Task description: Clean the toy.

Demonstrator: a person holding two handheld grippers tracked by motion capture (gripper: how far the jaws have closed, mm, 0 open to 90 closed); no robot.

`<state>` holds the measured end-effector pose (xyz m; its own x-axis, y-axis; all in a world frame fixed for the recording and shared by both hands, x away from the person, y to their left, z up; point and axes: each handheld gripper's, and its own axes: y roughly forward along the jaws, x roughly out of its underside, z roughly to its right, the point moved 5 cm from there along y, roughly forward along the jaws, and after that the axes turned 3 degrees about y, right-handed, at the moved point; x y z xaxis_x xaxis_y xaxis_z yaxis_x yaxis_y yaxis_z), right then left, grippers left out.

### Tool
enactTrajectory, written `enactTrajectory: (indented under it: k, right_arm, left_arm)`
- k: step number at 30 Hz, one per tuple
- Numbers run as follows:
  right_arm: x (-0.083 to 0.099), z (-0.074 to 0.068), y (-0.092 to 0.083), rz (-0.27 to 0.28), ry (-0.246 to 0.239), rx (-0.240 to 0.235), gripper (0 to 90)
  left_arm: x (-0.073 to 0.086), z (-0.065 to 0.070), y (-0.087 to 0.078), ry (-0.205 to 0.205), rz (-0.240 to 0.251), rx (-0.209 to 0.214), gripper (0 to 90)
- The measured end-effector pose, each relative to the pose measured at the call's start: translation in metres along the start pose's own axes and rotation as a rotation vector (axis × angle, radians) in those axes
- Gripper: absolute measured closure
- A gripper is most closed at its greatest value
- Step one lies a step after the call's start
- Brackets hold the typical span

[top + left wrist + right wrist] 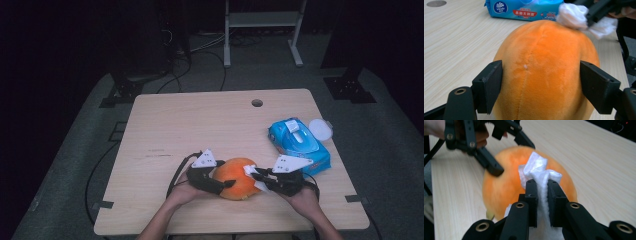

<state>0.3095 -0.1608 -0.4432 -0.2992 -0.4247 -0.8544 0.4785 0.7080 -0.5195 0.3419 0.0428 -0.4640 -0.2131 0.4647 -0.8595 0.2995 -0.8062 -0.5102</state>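
Observation:
An orange plush ball [237, 177] lies near the table's front edge. My left gripper [225, 185] comes at it from the left, and its two black jaws press against the plush's [544, 70] sides in the left gripper view. My right gripper [257, 177] is shut on a crumpled white wipe [536, 167] and holds it against the top of the plush [504, 185]. From the left gripper view the wipe [574, 16] rests on the plush's far upper edge.
A blue pack of wet wipes [300, 142] lies at the right of the wooden table [200, 125], with a round white lid [320, 129] beside it. A cable hole [257, 103] is near the far edge. Dark stands and cables sit on the floor beyond.

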Motion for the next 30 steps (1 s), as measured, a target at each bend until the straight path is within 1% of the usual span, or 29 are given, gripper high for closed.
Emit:
enactTrajectory:
  k: [1, 2, 3, 4, 5, 7, 8, 9, 10, 11, 12, 13, 14, 16, 17, 18, 19, 20, 21, 22, 23, 24, 25, 26, 27, 28, 30]
  right_arm:
    - [0.001, -0.005, -0.003, 0.010, 0.005, -0.033, 79.0]
    - [0.001, -0.009, -0.004, 0.015, -0.006, -0.054, 79.1]
    - [0.001, -0.009, -0.004, 0.015, -0.006, -0.054, 79.1]
    - [0.000, -0.012, -0.004, 0.014, -0.019, -0.071, 79.3]
    - [0.000, -0.015, -0.004, 0.012, -0.029, -0.076, 79.2]
    - [-0.002, -0.014, -0.002, 0.015, -0.032, -0.068, 79.3]
    - [-0.003, -0.007, 0.000, 0.017, -0.013, -0.051, 79.4]
    - [-0.003, -0.007, 0.000, 0.017, -0.013, -0.051, 79.4]
    - [-0.001, 0.002, 0.000, 0.015, 0.026, -0.027, 79.5]
    - [-0.001, 0.002, 0.000, 0.015, 0.026, -0.027, 79.5]
    - [0.005, 0.013, 0.000, -0.001, 0.056, 0.008, 79.6]
    - [0.009, 0.017, 0.000, -0.009, 0.072, 0.013, 79.5]
    - [0.009, 0.017, 0.000, -0.009, 0.072, 0.013, 79.5]
    - [0.012, 0.021, 0.000, -0.006, 0.108, 0.003, 79.6]
    - [0.012, 0.021, 0.000, -0.006, 0.108, 0.003, 79.6]
    - [0.008, 0.019, 0.002, 0.007, 0.106, -0.001, 79.6]
    - [0.008, 0.019, 0.002, 0.007, 0.106, -0.001, 79.6]
    - [0.001, 0.015, 0.003, 0.032, 0.105, -0.009, 79.5]
    - [-0.002, 0.014, 0.003, 0.048, 0.106, -0.017, 79.5]
    - [-0.005, 0.013, 0.003, 0.061, 0.108, -0.029, 79.5]
    - [-0.005, 0.013, 0.003, 0.061, 0.108, -0.029, 79.5]
    - [-0.007, 0.012, 0.003, 0.070, 0.114, -0.046, 79.5]
    - [-0.007, 0.012, 0.003, 0.070, 0.114, -0.046, 79.5]
    - [-0.003, 0.014, 0.002, 0.056, 0.121, -0.037, 79.5]
    - [-0.001, 0.015, 0.002, 0.051, 0.131, -0.038, 79.5]
    - [0.002, 0.017, 0.001, 0.045, 0.142, -0.036, 79.5]
    - [0.008, 0.020, 0.001, 0.022, 0.146, -0.018, 79.5]
  left_arm:
    - [0.000, -0.001, 0.000, 0.000, -0.005, -0.010, 23.0]
    - [0.001, -0.002, 0.000, -0.008, -0.005, -0.014, 23.2]
    - [0.001, -0.002, 0.000, -0.008, -0.005, -0.014, 23.4]
    - [0.001, -0.004, -0.001, -0.028, -0.006, -0.012, 23.4]
    - [0.002, -0.006, -0.001, -0.042, -0.002, -0.005, 23.4]
    - [0.003, -0.009, -0.001, -0.071, 0.011, -0.003, 23.4]
    - [0.004, -0.009, -0.001, -0.061, 0.018, -0.003, 24.5]
    - [0.004, -0.009, -0.001, -0.061, 0.018, -0.003, 25.3]
    - [0.004, -0.009, -0.002, -0.054, 0.017, -0.004, 25.7]
    - [0.004, -0.008, -0.002, -0.048, 0.020, -0.002, 25.7]
    - [0.004, -0.007, -0.002, -0.042, 0.022, 0.000, 25.9]
    - [0.005, -0.007, -0.002, -0.036, 0.026, -0.001, 26.0]
    - [0.005, -0.006, -0.002, -0.032, 0.032, 0.002, 26.0]
    - [0.006, -0.005, 0.000, -0.033, 0.044, 0.008, 26.0]
    - [0.006, -0.005, 0.000, -0.033, 0.044, 0.008, 26.0]
    - [0.005, -0.001, 0.002, -0.019, 0.043, 0.006, 26.1]
    - [0.005, -0.001, 0.002, -0.019, 0.043, 0.006, 26.1]
    - [0.003, 0.007, 0.004, 0.034, 0.035, 0.005, 26.0]
    - [0.003, 0.011, 0.004, 0.062, 0.033, 0.007, 25.8]
    - [0.003, 0.015, 0.004, 0.089, 0.032, 0.013, 24.4]
    - [0.003, 0.015, 0.004, 0.089, 0.032, 0.013, 22.9]
    - [0.003, 0.019, 0.003, 0.116, 0.029, 0.021, 21.5]
    - [0.003, 0.019, 0.003, 0.116, 0.029, 0.021, 21.3]
    - [0.005, 0.017, 0.000, 0.105, 0.038, 0.047, 21.5]
    - [0.005, 0.017, 0.000, 0.105, 0.038, 0.047, 21.9]
    - [0.006, 0.017, -0.001, 0.116, 0.045, 0.073, 21.9]
    - [0.005, 0.019, -0.002, 0.116, 0.050, 0.089, 21.7]
